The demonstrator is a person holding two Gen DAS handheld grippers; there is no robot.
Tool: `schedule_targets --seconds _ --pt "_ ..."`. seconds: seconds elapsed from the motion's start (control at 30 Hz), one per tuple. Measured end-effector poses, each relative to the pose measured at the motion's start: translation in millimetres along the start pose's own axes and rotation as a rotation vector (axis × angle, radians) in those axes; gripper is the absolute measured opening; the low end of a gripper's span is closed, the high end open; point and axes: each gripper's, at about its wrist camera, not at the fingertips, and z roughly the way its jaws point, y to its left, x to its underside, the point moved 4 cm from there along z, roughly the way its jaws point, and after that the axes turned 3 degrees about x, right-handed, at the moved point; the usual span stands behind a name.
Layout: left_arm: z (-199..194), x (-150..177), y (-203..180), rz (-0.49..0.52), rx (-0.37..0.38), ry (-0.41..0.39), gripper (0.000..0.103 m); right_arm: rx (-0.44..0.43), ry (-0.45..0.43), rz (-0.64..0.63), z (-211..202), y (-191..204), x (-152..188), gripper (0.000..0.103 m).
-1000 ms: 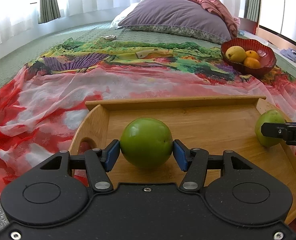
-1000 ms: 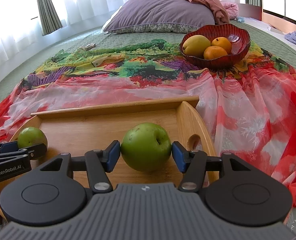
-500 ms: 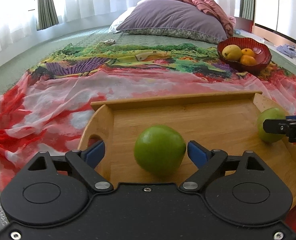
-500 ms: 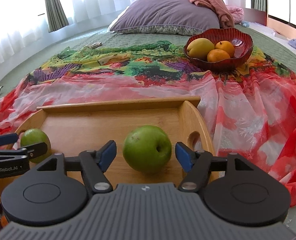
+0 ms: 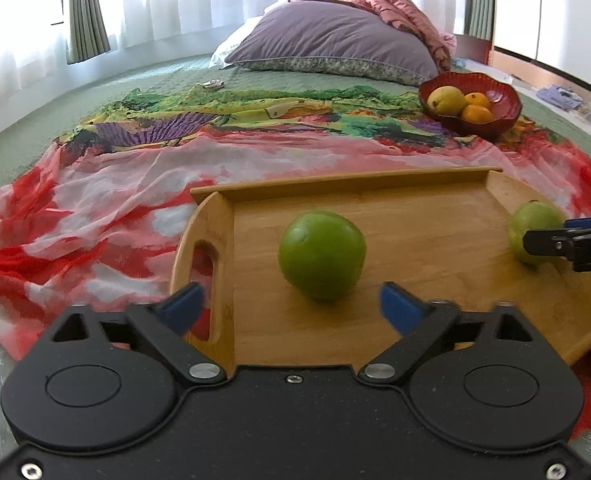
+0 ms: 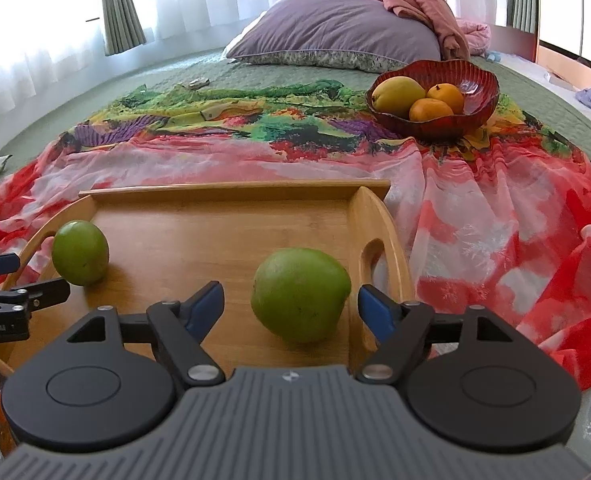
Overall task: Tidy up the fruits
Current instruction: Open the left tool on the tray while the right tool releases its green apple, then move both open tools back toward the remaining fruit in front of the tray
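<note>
Fruit drop looks done: left tool [image 5: 289, 306] and right tool [image 6: 291, 310] both gape, green apples [image 5: 322, 255] loose on tray [image 5: 435, 216]. Next I'd reach for more.

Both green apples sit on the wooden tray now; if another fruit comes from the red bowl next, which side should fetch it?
Right, probably. The red bowl lies ahead and right of the tray, on the side of the open right hand-held gripper. The left hand-held gripper would cross over.

Purple pillow [image 5: 327, 40] lying at the head of the green bedspread [image 5: 143, 80], pink blanket [image 6: 419, 4] bunching behind it, colourful scarf [image 6: 215, 136] spreading across the bed, curtains [image 5: 85, 12] hanging at the window.
</note>
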Motion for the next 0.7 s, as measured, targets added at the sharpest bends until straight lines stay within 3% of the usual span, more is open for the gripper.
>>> schedule_targets --seconds 0.7 --pt "-94 46 -29 0.056 0.078 -0.144 0.103 0.0 -0.139 -0.099 -72 -2 50 0.09"
